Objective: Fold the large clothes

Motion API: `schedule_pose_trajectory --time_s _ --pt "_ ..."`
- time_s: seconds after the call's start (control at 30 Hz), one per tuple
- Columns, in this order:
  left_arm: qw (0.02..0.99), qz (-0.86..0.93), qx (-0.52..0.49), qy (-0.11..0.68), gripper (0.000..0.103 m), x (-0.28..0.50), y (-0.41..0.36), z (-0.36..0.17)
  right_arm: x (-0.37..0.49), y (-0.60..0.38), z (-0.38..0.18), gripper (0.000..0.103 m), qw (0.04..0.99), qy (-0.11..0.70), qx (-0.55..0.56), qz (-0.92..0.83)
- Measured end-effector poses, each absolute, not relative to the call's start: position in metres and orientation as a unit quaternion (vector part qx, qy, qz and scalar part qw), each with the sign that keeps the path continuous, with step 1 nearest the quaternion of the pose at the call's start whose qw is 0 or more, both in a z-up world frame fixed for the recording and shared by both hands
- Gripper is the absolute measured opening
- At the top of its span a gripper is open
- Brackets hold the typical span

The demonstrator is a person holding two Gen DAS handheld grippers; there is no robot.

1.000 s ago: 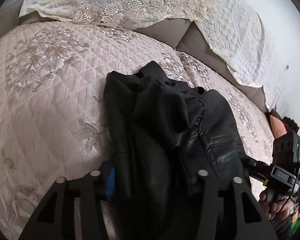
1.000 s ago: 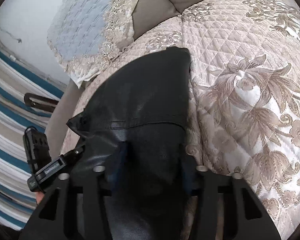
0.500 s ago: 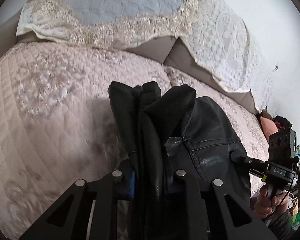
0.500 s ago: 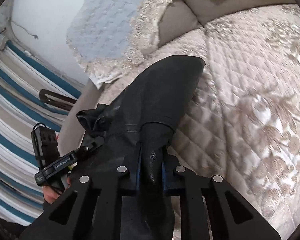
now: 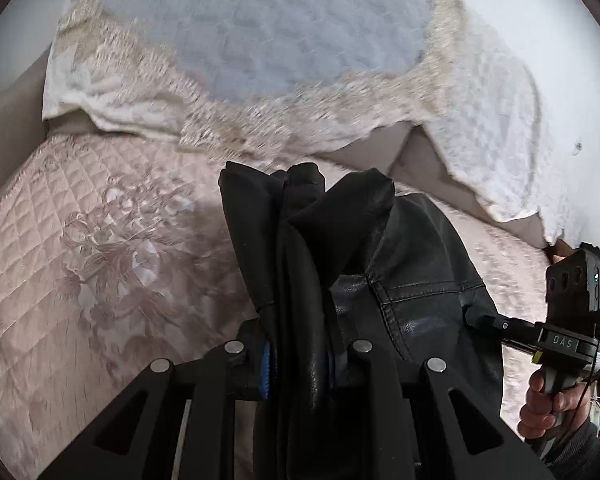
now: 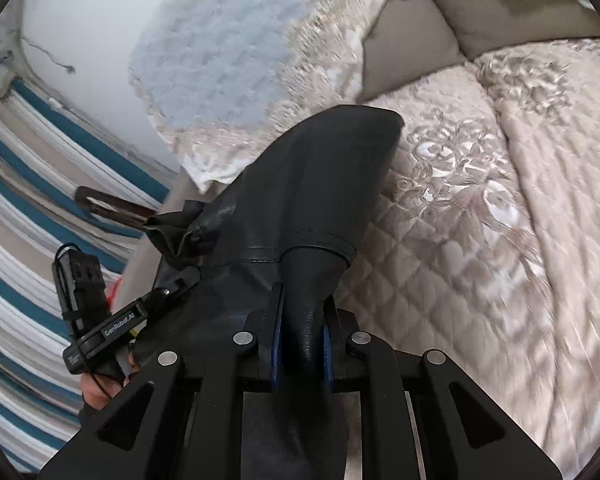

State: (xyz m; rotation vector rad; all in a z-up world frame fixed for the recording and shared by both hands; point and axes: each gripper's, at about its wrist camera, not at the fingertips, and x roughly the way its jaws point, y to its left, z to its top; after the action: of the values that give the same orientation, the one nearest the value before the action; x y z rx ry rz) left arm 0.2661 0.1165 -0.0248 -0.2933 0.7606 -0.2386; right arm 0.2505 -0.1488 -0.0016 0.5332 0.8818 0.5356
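Observation:
A black leather jacket (image 5: 416,268) hangs bunched between both grippers above a pink quilted sofa cover (image 5: 80,248). My left gripper (image 5: 298,354) is shut on a thick fold of the jacket, blue pads pressed on it. My right gripper (image 6: 300,340) is shut on another fold of the jacket (image 6: 308,184). The right gripper also shows at the right edge of the left wrist view (image 5: 488,320), clamped on the jacket's edge. The left gripper shows at the left of the right wrist view (image 6: 176,280), also on the jacket.
The sofa's back cushions carry a blue-and-cream lace throw (image 5: 260,40) and a white lace cover (image 5: 500,120). A white wall (image 6: 80,20) and a blue striped cloth (image 6: 28,200) lie to the left in the right wrist view. The quilted seat (image 6: 500,240) spreads to the right.
Both grippers went from open around the jacket to shut on it, then lifted it up off the sofa seat. The views tilted up toward the sofa back.

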Motion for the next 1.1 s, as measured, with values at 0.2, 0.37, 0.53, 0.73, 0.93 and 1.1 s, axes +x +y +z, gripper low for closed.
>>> schedule_pose_trajectory --time_s 0.2,0.37,0.53,0.73,0.93,1.1 --pt "0.895 -0.095 -0.187 0.394 0.034 0.273 0.140 -0.069 0.267 -0.143 -0.022 0.035 0.839 0.444 0.223 0.223" --pt "0.907 -0.076 -0.183 0.371 0.033 0.242 0.148 -0.048 0.238 -0.147 0.007 0.035 0.867 0.418 0.172 0.210" --pt "0.930 -0.057 -0.134 0.338 0.032 0.188 0.137 -0.020 0.194 -0.137 0.025 0.035 0.882 0.398 0.128 0.218" --pt "0.939 -0.037 -0.115 0.323 0.042 0.131 0.113 -0.005 0.137 -0.120 0.034 0.049 0.894 0.383 0.083 0.216" --pt "0.931 -0.004 -0.106 0.348 0.047 0.095 0.094 -0.015 0.093 -0.112 0.035 0.052 0.903 0.387 0.043 0.181" --pt "0.930 0.002 -0.081 0.357 0.050 0.081 0.079 -0.021 0.075 -0.108 0.031 0.052 0.907 0.388 0.015 0.165"
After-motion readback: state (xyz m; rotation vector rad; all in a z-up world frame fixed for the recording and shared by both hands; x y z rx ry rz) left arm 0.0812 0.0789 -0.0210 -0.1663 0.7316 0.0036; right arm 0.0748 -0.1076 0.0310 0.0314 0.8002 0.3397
